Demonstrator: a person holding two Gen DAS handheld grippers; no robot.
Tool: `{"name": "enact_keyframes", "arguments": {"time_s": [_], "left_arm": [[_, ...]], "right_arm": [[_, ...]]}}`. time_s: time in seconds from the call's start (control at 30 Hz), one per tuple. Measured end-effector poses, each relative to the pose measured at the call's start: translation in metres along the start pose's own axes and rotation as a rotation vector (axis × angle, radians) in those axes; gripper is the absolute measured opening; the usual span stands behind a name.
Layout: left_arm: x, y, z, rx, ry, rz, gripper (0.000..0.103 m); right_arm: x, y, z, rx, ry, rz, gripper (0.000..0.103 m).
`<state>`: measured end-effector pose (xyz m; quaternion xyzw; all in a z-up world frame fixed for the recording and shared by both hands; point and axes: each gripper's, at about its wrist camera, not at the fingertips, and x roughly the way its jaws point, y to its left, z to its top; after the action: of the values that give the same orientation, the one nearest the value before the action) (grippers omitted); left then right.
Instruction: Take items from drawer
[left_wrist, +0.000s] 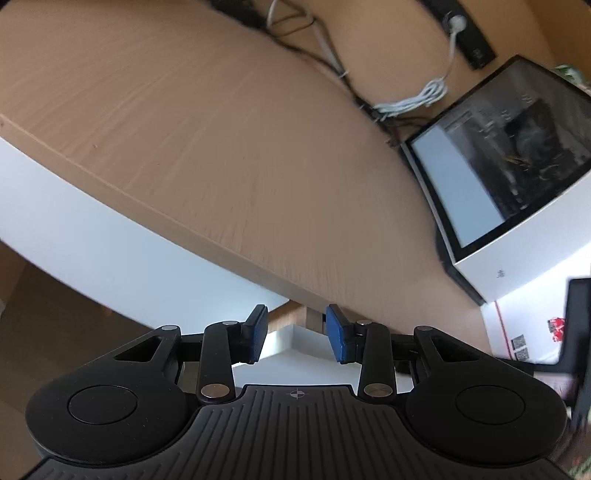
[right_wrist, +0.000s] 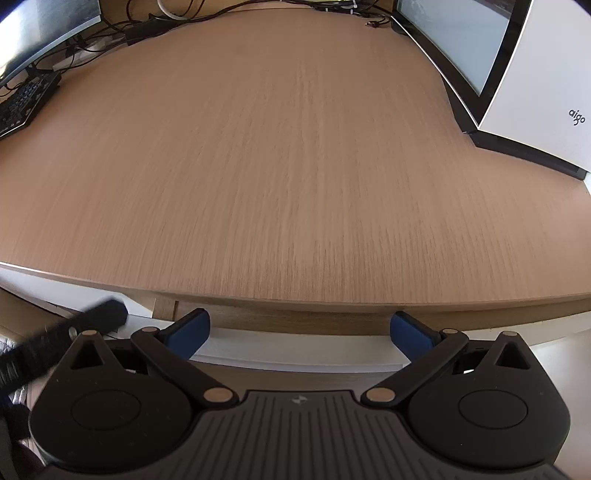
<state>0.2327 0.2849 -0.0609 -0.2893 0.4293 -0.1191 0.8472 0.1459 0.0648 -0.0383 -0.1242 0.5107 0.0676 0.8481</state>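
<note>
Left gripper (left_wrist: 295, 334) and right gripper (right_wrist: 299, 332) both empty, parted, below light wooden desk (right_wrist: 295, 166) edge; 0 items out.

Wooden counter (right_wrist: 295, 166) with office gear
A white case (right_wrist: 546, 74), keyboard (right_wrist: 22, 103) and cables (left_wrist: 413, 99) are seen at its edges.
</note>
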Motion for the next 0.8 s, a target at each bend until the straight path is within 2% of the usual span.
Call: {"name": "enact_keyframes", "arguments": {"time_s": [0.07,0.1,0.23,0.3,0.37,0.43,0.47,0.6,0.7,0.8], "left_arm": [[0.009,-0.006,0.002,0.020,0.047,0.045,0.038],[0.012,-0.008,0.002,0.030,0.058,0.053,0.034],[0.017,-0.016,0.006,0.068,0.091,0.095,0.036],[0.019,-0.023,0.005,0.116,0.102,0.114,0.036],[0.018,-0.029,0.003,0.171,0.102,0.128,0.036],[0.018,-0.032,0.000,0.194,0.105,0.136,0.036],[0.018,-0.033,-0.001,0.198,0.108,0.137,0.036],[0.016,-0.036,-0.002,0.226,0.120,0.154,0.036],[0.014,-0.043,-0.007,0.265,0.124,0.182,0.036],[0.006,-0.053,-0.016,0.337,0.103,0.184,0.033]], "right_arm": [[-0.001,0.000,-0.002,-0.003,-0.002,0.001,0.103],[-0.002,0.001,-0.003,-0.005,-0.001,0.003,0.103],[-0.006,-0.001,-0.008,-0.015,-0.001,0.008,0.103],[-0.009,-0.004,-0.015,-0.035,-0.021,0.022,0.103],[-0.014,-0.013,-0.023,-0.042,-0.077,0.014,0.103],[-0.016,-0.025,-0.029,-0.038,-0.127,-0.055,0.103],[-0.015,-0.035,-0.030,-0.016,-0.132,-0.063,0.103],[-0.007,-0.080,-0.025,0.095,-0.107,-0.082,0.103],[-0.004,-0.106,-0.025,0.117,-0.093,-0.078,0.103],[-0.006,-0.131,-0.033,0.140,-0.095,-0.133,0.103]]}}
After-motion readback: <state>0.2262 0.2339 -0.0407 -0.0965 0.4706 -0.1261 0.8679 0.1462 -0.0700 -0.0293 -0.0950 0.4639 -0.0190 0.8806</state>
